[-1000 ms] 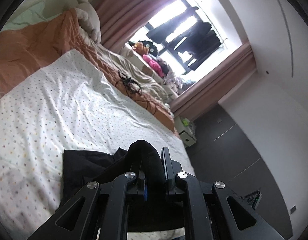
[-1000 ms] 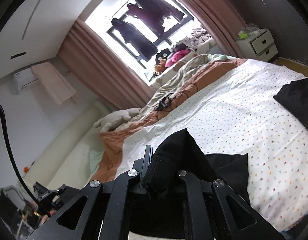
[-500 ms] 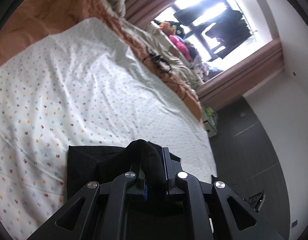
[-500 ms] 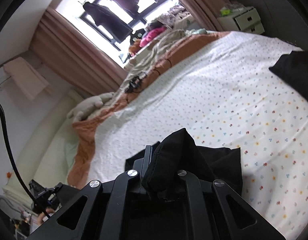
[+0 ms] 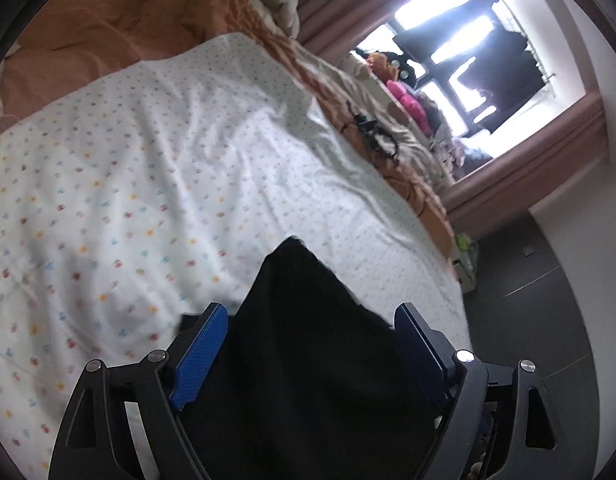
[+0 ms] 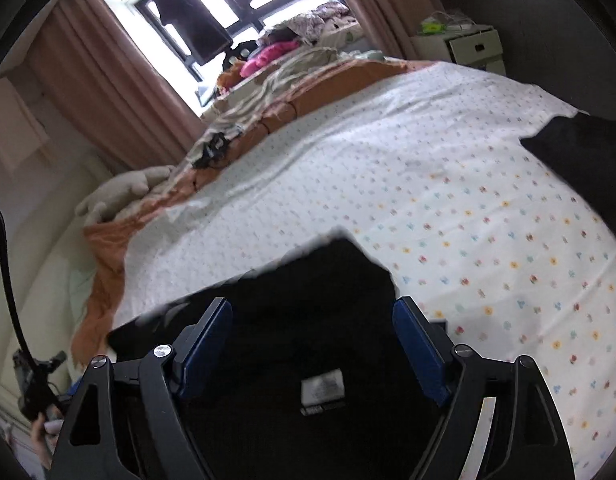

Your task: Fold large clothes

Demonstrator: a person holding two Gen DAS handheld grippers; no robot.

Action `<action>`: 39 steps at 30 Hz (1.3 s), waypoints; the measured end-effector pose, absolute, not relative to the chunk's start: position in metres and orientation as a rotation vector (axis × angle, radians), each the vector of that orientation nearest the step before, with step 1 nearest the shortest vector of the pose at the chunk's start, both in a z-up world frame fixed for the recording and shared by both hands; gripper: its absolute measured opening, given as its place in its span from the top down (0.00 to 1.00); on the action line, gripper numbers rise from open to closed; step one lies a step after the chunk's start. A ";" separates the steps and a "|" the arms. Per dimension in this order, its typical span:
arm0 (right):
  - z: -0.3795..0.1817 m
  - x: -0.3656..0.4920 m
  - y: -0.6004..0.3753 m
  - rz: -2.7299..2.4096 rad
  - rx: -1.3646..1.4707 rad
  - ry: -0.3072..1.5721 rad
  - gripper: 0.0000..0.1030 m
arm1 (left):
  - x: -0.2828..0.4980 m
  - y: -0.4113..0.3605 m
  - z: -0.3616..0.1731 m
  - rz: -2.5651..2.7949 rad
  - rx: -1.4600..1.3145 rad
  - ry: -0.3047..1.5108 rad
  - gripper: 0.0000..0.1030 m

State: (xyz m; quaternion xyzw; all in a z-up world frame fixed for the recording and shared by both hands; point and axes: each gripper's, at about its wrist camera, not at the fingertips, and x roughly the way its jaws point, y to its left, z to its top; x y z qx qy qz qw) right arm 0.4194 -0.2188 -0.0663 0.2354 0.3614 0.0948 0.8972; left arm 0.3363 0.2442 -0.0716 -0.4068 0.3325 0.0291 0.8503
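**Both tongs let go, black garment down on bed**

Left tongs (image 5: 308, 344) and right tongs (image 6: 312, 336) have just been opening; both now stand wide, blue pads clear of the cloth. The large black fabric garment (image 6: 299, 300) lies between each pair of jaws but is not pinched. It sits on the white bed sheet with small coloured dots (image 5: 147, 168), near the bed's close edge, one corner (image 5: 293, 248) pointing toward the middle of the bed. A white sewn-in label (image 6: 322, 390) shows face-up in the right view. Another dark patch of cloth (image 6: 580, 152) lies at the far right of the sheet, apart from this piece; can't tell whether it's the same garment.

Looks like a fold just set down, release step.

Risks from here:
- Pulling back low could snag the loose top layer on a pad (image 6: 205, 332) and drag the fold open.
- Fabric is soft and slack, so the folded flap may slump or shift if the sheet wrinkles under it.
- Garment is close to the bed edge (image 5: 448, 280); a nudge could slide part of it off.
- Edges look uneven, the next fold may go skewed.
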 end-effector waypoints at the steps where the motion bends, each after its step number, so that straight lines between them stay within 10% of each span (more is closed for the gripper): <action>1: -0.070 0.418 -0.221 0.187 0.487 0.759 0.20 | 0.332 0.245 -0.074 0.068 -0.854 0.708 0.17; 21: -0.123 0.343 -0.246 0.106 0.433 0.913 0.35 | 0.256 0.228 -0.141 0.091 -0.748 0.909 0.41; 26: -0.137 0.327 -0.249 0.137 0.464 0.930 0.91 | 0.246 0.217 -0.154 0.064 -0.724 0.952 0.82; 39: -0.108 0.346 -0.232 0.118 0.367 0.879 0.97 | 0.253 0.224 -0.157 0.094 -0.782 0.942 0.98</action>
